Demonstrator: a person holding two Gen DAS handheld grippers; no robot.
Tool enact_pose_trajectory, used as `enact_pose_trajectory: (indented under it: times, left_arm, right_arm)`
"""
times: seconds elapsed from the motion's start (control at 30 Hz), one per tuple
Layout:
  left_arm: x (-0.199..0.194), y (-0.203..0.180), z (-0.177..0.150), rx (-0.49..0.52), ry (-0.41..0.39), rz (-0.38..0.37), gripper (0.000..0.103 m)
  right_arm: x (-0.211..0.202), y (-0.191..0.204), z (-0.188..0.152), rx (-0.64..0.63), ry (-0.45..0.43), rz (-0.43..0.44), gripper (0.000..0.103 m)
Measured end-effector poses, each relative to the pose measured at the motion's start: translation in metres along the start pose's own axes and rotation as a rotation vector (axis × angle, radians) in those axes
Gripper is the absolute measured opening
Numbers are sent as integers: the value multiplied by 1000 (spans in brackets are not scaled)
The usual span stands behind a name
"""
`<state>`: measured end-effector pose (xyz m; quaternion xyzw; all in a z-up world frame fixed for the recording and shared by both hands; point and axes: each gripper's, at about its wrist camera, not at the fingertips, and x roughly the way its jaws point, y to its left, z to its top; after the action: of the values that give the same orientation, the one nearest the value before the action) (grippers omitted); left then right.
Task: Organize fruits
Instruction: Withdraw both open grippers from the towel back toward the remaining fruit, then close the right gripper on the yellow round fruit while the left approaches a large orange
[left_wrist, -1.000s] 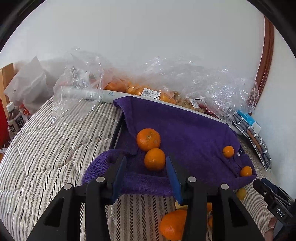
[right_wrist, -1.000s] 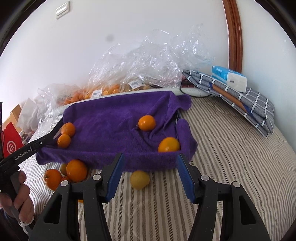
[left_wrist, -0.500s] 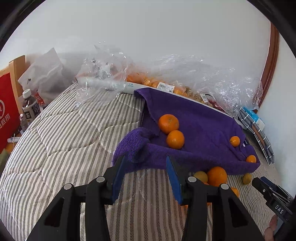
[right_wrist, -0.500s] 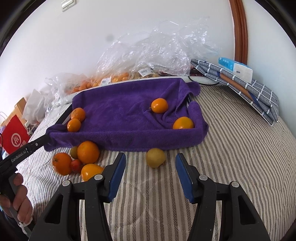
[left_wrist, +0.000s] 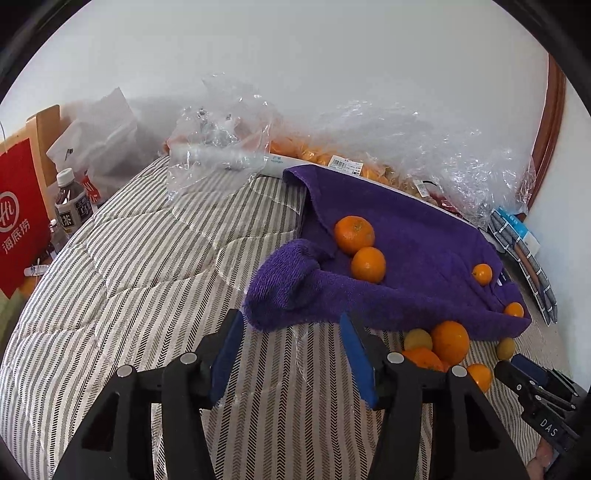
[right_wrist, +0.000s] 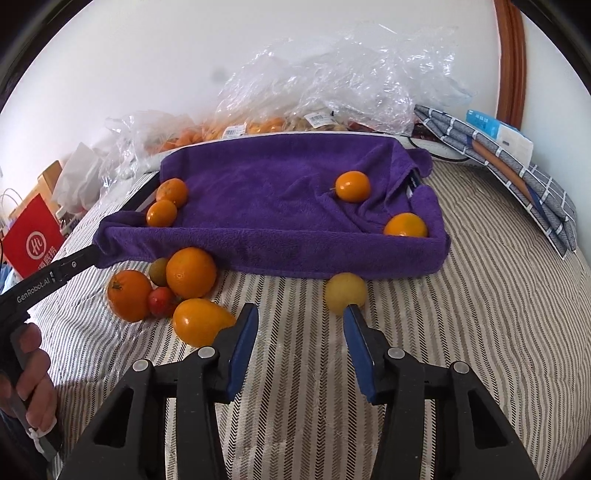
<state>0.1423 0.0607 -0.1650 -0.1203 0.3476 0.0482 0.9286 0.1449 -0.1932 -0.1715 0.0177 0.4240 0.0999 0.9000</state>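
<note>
Yellow fruit (right_wrist: 345, 292), centre frame: round, likely rolls, best pinched across middle; right gripper (right_wrist: 301, 345) and left gripper (left_wrist: 291, 354) both agape, empty.

Fuzzy purple terry towel (right_wrist: 280, 192), matt striped quilted bedcover (right_wrist: 480, 295), crinkled glossy clear plastic bags (right_wrist: 332, 85).

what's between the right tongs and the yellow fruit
Only bare striped bedding, seen in the right wrist view. The yellow fruit sits just beyond the open right tongs, nothing gripped.
</note>
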Motion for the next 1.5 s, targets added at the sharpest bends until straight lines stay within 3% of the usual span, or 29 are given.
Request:
enact_pose_trajectory:
  times: [0.23, 0.3, 0.37, 0.43, 0.57, 0.7, 0.87, 1.07, 1.27, 1.37, 1.5]
  left_arm:
    - [2, 8, 2, -46, 8, -5, 53]
    - [3, 10, 3, -60, 17, -12, 53]
    - [4, 13, 4, -74, 21, -21, 53]
    - [4, 14, 4, -82, 23, -25, 53]
    - [5, 13, 3, -79, 25, -24, 53]
    - [4, 13, 3, -79, 24, -30, 53]
    - [6, 12, 3, -71, 36, -34, 53]
    - [6, 13, 3, -78, 37, -36, 54]
    - [5, 12, 5, -76, 41, -52, 54]
    - [4, 10, 5, -70, 40, -53, 54]
    - [4, 9, 5, -67, 43, -65, 54]
  right_arm:
    - [13, 11, 7, -26, 20, 7, 48]
    - [15, 12, 8, -27, 24, 9, 40]
    - [17, 13, 8, -33, 31, -5, 23]
    - [17, 13, 7, -32, 34, -6, 20]
    - [16, 9, 7, -20, 41, 11, 20]
    - [-3, 8, 5, -27, -38, 21, 22]
    - [-11, 0, 8, -47, -100, -51, 41]
    - [12, -22, 15, 51, -10, -71, 41]
    - [26, -19, 19, 29, 40, -90, 40]
    - [30, -15, 21, 14, 55, -106, 29]
    - [29, -19, 20, 37, 46, -81, 28]
